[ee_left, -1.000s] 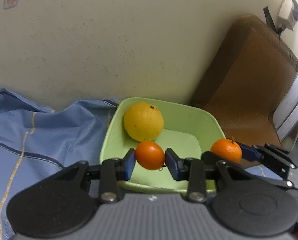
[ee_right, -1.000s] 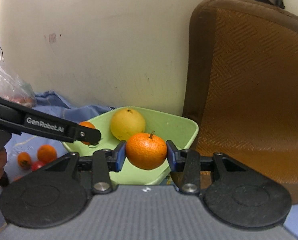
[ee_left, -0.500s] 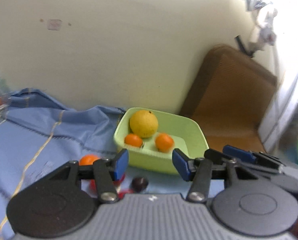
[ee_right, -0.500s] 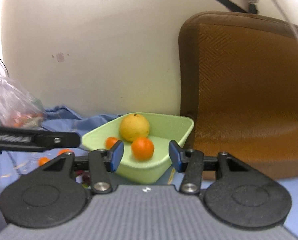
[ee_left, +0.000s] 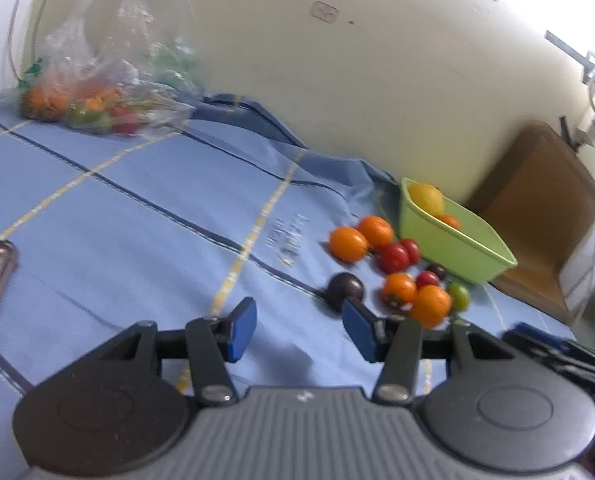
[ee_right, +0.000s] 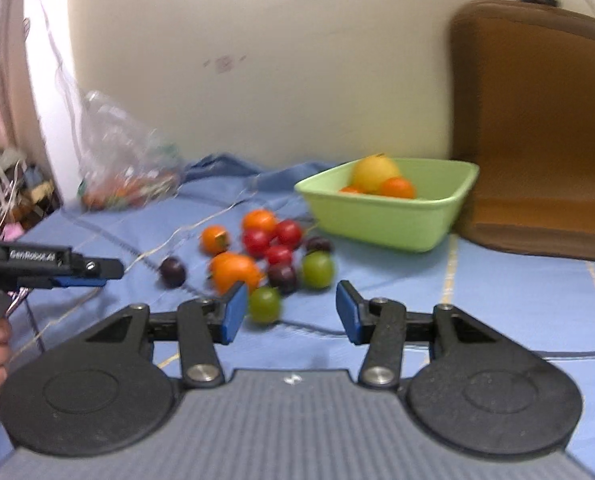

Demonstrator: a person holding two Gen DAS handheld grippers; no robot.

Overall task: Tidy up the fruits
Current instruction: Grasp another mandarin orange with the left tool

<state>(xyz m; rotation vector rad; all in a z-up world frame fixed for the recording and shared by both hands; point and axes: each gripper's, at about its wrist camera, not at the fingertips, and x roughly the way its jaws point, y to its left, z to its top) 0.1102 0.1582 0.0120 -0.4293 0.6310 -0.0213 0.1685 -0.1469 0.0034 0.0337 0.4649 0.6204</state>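
Round orange, red, green, dark fruits (ee_right: 265, 256) lie loose; both tongs (ee_left: 299, 334) (ee_right: 287, 312) gape empty.

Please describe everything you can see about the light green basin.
The light green basin looks like smooth plastic, rectangular with rounded corners and sloping walls. It sits upright on the blue cloth, beside the brown cushion. Inside lie a yellow fruit and two oranges. Neither gripper touches it.

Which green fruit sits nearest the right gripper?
The lower green fruit, just beyond the right gripper by its left pad; the other green one lies farther back, beside a dark plum.
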